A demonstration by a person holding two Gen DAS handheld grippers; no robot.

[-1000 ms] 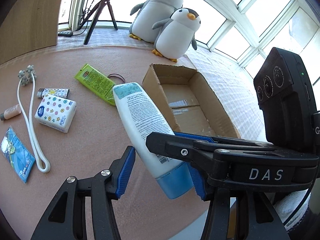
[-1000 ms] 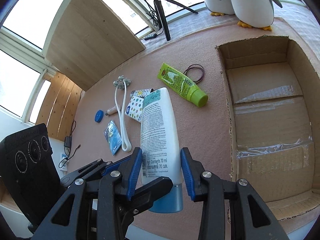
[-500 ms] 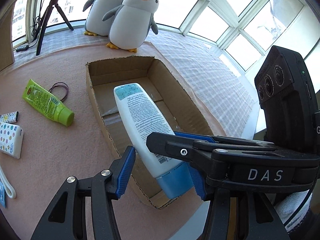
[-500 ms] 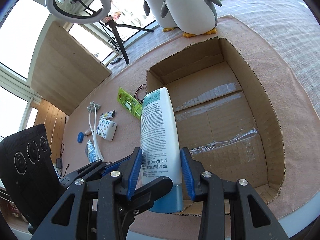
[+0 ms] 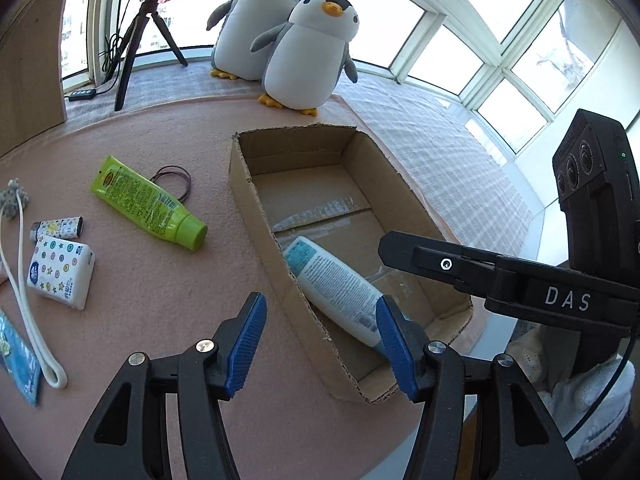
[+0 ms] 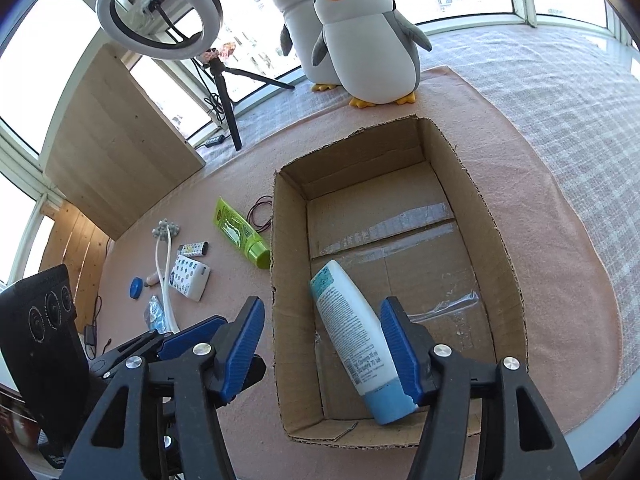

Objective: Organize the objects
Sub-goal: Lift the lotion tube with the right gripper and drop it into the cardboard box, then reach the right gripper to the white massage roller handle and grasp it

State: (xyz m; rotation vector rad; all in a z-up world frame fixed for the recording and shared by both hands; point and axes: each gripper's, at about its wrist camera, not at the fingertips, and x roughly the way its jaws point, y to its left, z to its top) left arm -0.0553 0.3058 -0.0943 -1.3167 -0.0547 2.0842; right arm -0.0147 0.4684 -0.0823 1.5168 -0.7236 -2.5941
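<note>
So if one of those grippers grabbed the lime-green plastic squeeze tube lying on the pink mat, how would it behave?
The lime-green plastic squeeze tube would probably dent under the pads, since its crimped end looks flat and soft. Lying on its side with a round cap, it might roll if nudged. It looks light for its size.

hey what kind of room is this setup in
Probably a home sunroom or bay-window nook used for filming: curved windows wrap around, two plush penguins sit by the glass, and a ring light stands on a tripod.
</note>
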